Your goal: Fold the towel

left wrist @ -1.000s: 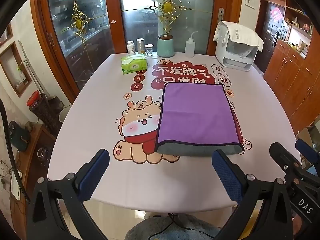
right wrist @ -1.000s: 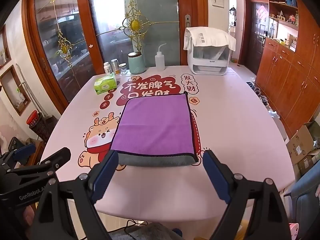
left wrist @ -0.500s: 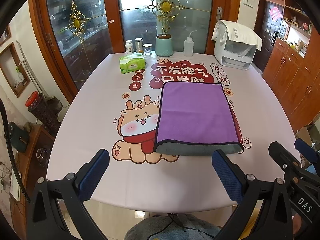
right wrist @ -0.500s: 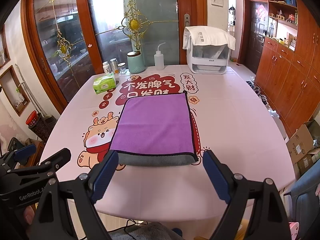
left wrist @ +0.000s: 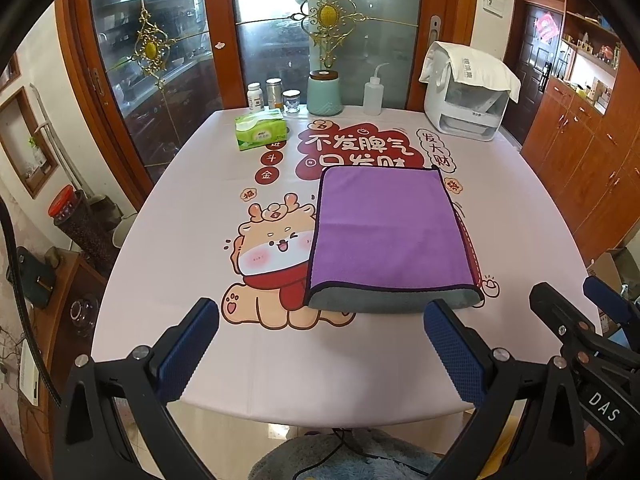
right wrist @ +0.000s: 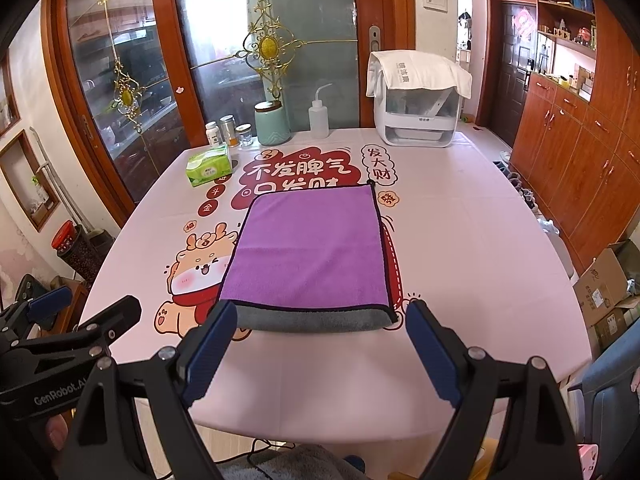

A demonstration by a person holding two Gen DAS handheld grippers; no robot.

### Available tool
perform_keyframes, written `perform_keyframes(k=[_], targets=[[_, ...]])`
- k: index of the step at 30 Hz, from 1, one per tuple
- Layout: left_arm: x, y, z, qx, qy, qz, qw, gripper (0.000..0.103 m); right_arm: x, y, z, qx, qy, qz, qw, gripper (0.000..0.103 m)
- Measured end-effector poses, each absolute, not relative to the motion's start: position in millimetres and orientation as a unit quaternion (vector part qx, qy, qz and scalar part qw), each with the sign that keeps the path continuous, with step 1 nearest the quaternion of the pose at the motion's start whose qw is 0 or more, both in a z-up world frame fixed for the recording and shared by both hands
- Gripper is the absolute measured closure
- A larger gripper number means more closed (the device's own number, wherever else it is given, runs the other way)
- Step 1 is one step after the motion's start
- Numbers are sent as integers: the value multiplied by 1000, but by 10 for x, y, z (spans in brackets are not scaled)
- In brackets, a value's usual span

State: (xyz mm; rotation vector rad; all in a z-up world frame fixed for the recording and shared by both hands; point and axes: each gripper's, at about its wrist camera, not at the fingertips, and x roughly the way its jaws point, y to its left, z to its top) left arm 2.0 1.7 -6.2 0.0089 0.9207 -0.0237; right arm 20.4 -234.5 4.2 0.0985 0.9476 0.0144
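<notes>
A purple towel point(left wrist: 388, 232) with a grey underside lies folded flat on the pink table point(left wrist: 180, 220), its grey fold edge toward me; it also shows in the right wrist view point(right wrist: 312, 248). My left gripper point(left wrist: 320, 344) is open and empty, held above the table's near edge, short of the towel. My right gripper point(right wrist: 320, 344) is open and empty, just short of the towel's near edge. The right gripper shows at the right of the left wrist view point(left wrist: 580, 320); the left gripper shows at the left of the right wrist view point(right wrist: 72, 320).
At the table's far edge stand a green tissue pack point(left wrist: 262, 133), small jars point(left wrist: 274, 94), a teal canister point(left wrist: 325, 94), a squeeze bottle point(left wrist: 374, 94) and a white appliance under a cloth point(left wrist: 468, 92). Wooden cabinets point(right wrist: 580, 152) line the right wall.
Both grippers have stayed almost still, drifting back very slightly. The towel has not moved.
</notes>
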Motion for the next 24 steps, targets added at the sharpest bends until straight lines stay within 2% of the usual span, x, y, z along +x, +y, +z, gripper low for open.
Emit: perform_keyframes(k=[24], targets=[[35, 14, -124, 2, 461, -7, 888, 1, 205, -2351, 42, 48, 457, 7, 888, 16]])
